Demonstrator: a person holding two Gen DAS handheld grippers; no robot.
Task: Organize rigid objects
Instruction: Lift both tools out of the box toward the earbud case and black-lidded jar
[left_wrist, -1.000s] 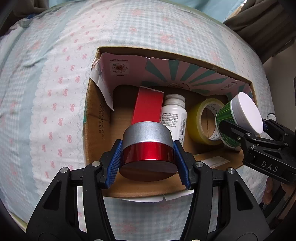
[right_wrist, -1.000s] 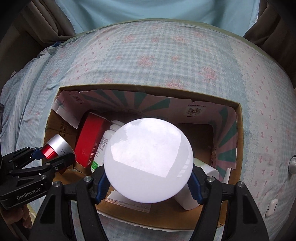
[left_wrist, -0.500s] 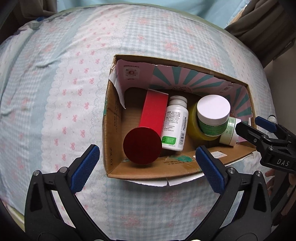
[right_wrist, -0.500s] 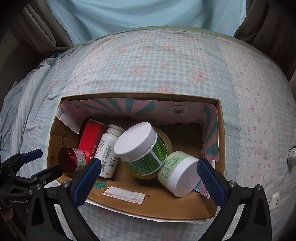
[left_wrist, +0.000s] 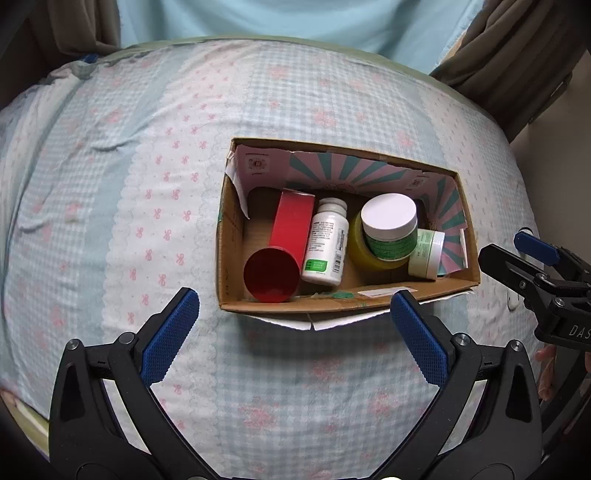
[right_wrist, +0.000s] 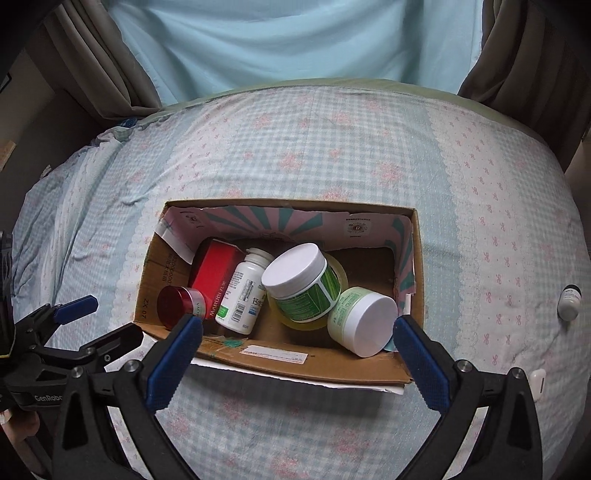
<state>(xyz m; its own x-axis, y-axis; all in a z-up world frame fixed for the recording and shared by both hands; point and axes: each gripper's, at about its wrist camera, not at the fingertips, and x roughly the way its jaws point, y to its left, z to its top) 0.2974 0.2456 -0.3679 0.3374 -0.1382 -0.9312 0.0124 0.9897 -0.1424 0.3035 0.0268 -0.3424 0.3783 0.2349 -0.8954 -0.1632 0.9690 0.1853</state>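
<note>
Left gripper (left_wrist: 295, 317) & right gripper (right_wrist: 295, 343) both spread wide, empty, above the bed (left_wrist: 110, 184) — near side of the cardboard box (right_wrist: 295, 363). Inside: red jar (left_wrist: 271, 275), red carton (left_wrist: 291, 225), white pill bottle (left_wrist: 325, 242), green-label jar (right_wrist: 301, 282) on yellow tape roll (left_wrist: 356, 245), pale green jar (right_wrist: 364, 319).

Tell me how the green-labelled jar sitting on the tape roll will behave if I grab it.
The green-labelled jar looks rigid, so it should not deform. It sits tilted on the yellow tape roll, so a nudge may tip it toward the pale green jar. Its smooth white lid may slip; grip the body.
</note>
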